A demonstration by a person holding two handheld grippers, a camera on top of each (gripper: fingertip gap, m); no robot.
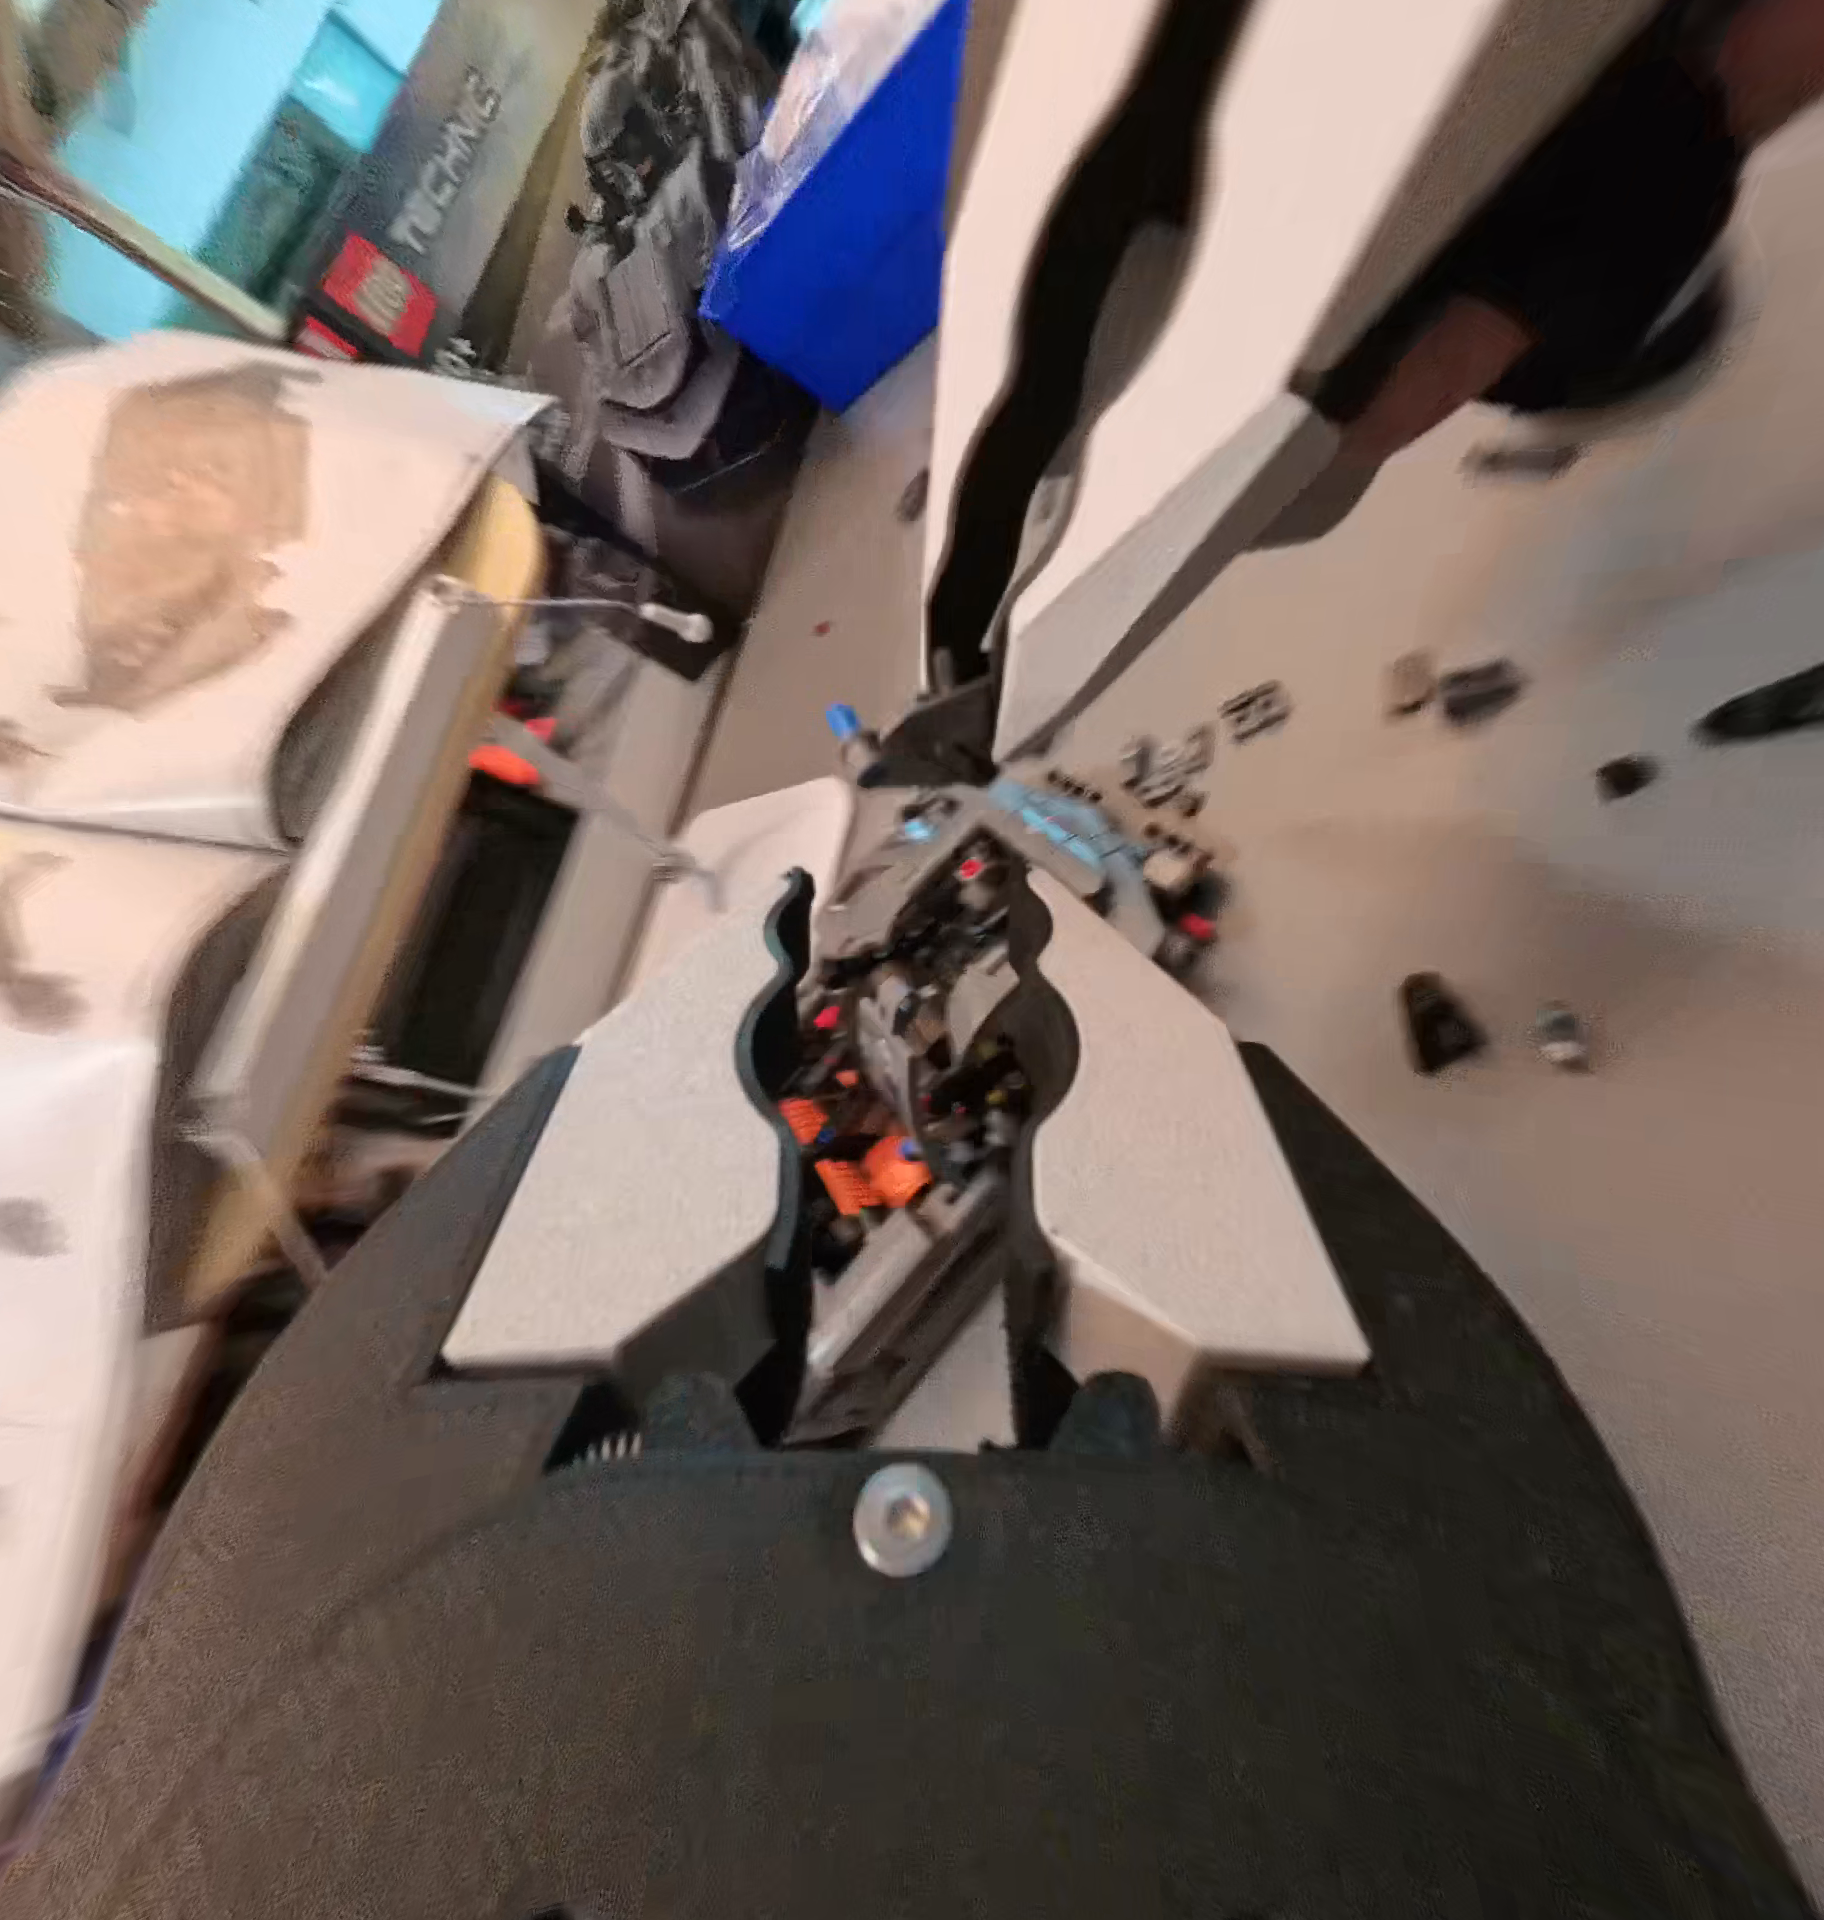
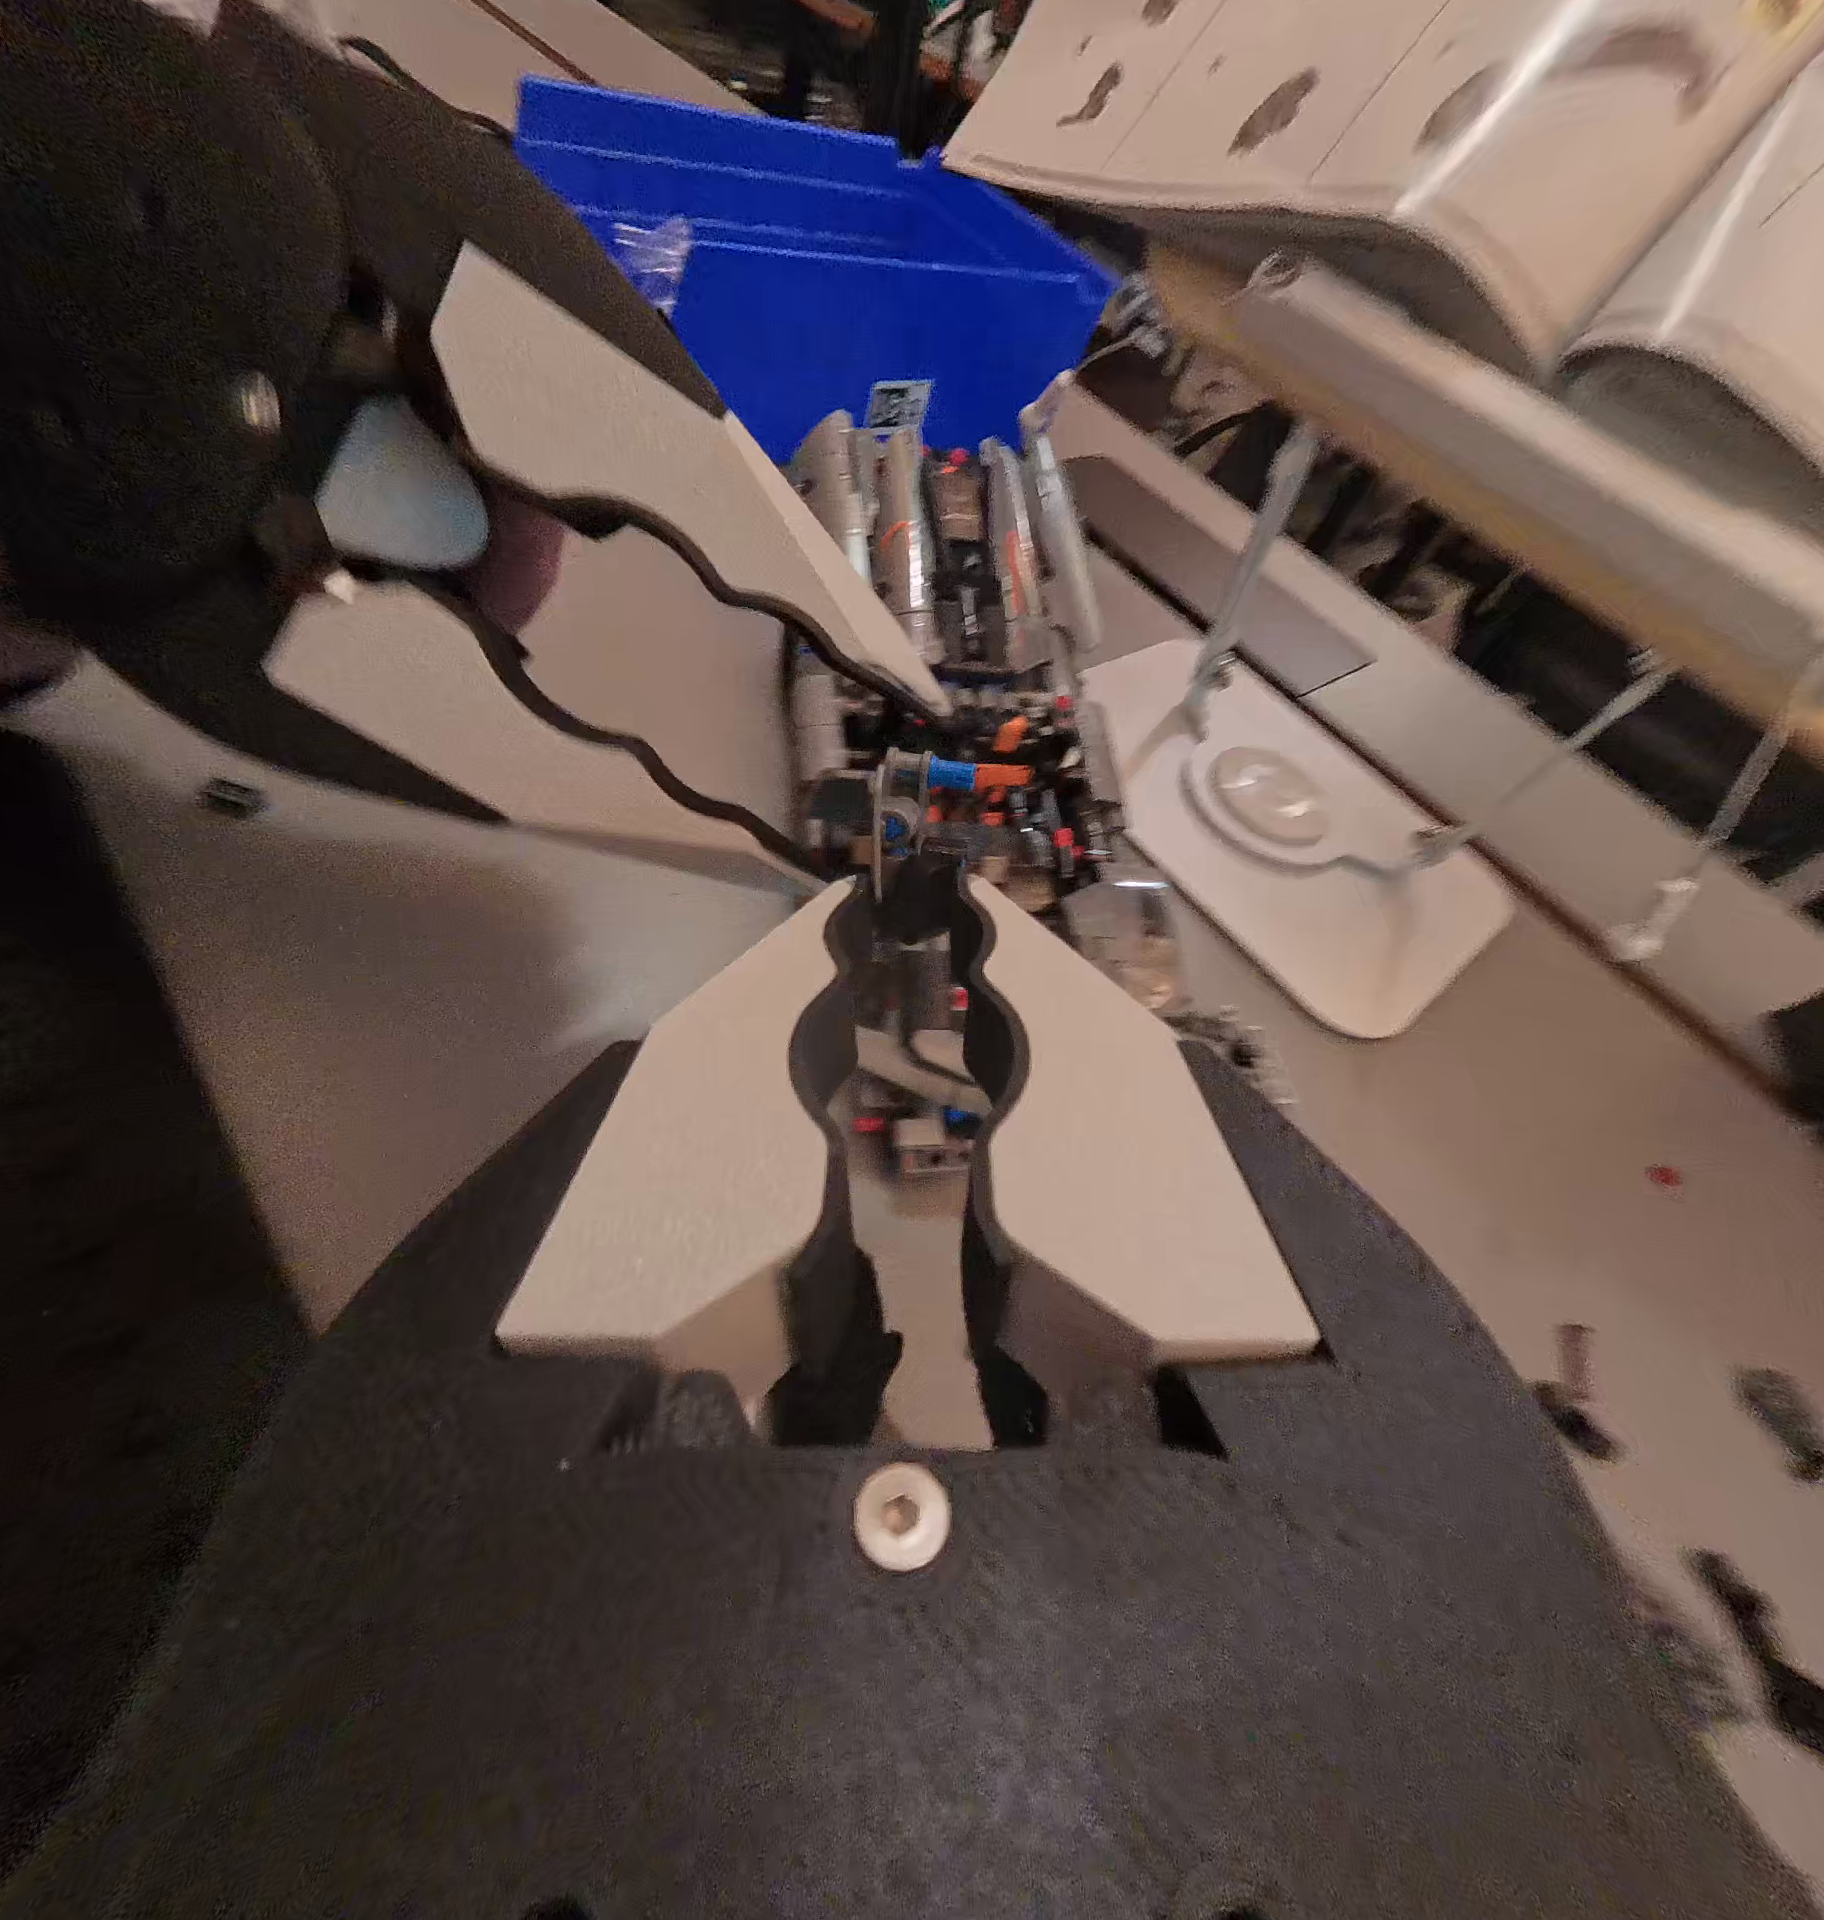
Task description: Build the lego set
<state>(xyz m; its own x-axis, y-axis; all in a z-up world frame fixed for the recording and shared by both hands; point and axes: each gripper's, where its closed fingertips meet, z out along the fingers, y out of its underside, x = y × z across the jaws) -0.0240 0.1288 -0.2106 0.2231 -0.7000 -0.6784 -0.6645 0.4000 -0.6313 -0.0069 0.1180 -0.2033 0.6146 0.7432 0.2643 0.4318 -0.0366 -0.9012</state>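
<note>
Here, claws crowding model.

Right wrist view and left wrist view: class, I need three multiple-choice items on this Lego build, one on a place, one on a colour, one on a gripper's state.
1. In the right wrist view, where is the storage bin relative to the Lego model?
A. behind it
B. under it
C. in front of it, nearer the camera

2. What colour is that bin?
A. green
B. blue
C. yellow

3. In the left wrist view, how is the left gripper set?
A. fully closed on nothing
B. out of sight
C. fingers on either side of the model, with a gap between them

Answers:
1 A, the bin rises beyond the model's far end.
2 B, its walls are plain blue.
3 C, model parts fill the gap between its fingers, though blur hides any contact.
</note>
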